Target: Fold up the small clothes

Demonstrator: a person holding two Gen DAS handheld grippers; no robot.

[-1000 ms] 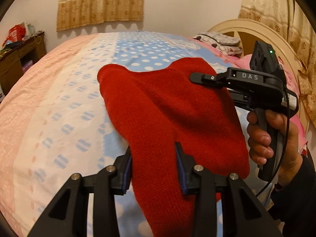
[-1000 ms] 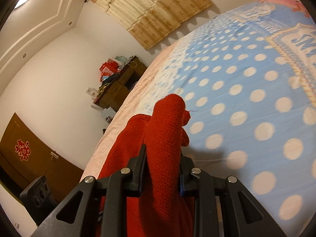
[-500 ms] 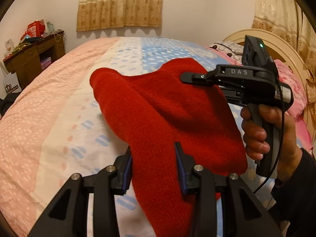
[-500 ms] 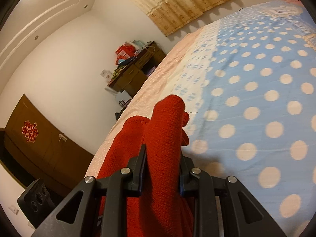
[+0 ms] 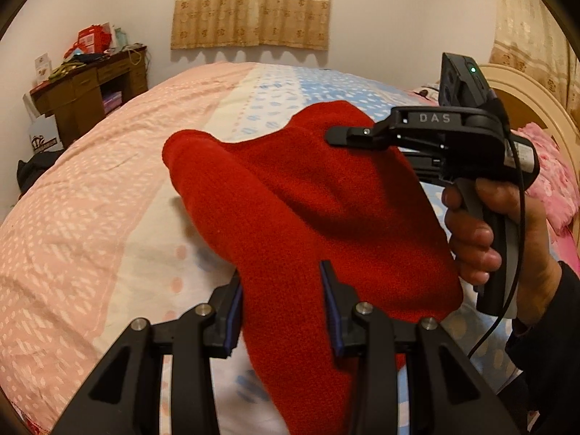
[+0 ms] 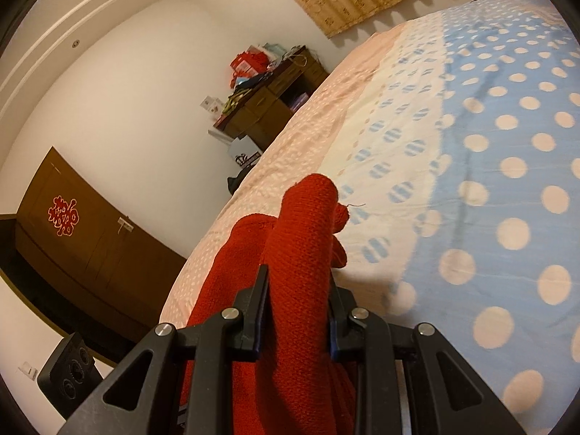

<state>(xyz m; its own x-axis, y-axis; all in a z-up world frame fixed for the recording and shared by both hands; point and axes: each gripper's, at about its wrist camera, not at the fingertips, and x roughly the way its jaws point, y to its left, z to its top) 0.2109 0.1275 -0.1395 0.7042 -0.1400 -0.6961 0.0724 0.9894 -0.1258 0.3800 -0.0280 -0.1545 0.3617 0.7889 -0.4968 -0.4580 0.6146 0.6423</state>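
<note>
Both grippers have swung the red knitted garment [image 5: 311, 203] across the bed [image 5: 83, 224] toward its pink edge; more of the wooden desk [image 5: 90, 90] now shows at far left. The left gripper [image 5: 282, 304] clamps one end of the garment, which hangs above the quilt and hides the bed's middle. To the right, the right gripper [image 6: 297, 308], in a person's hand [image 5: 485, 232], pinches the other end, as before.
</note>
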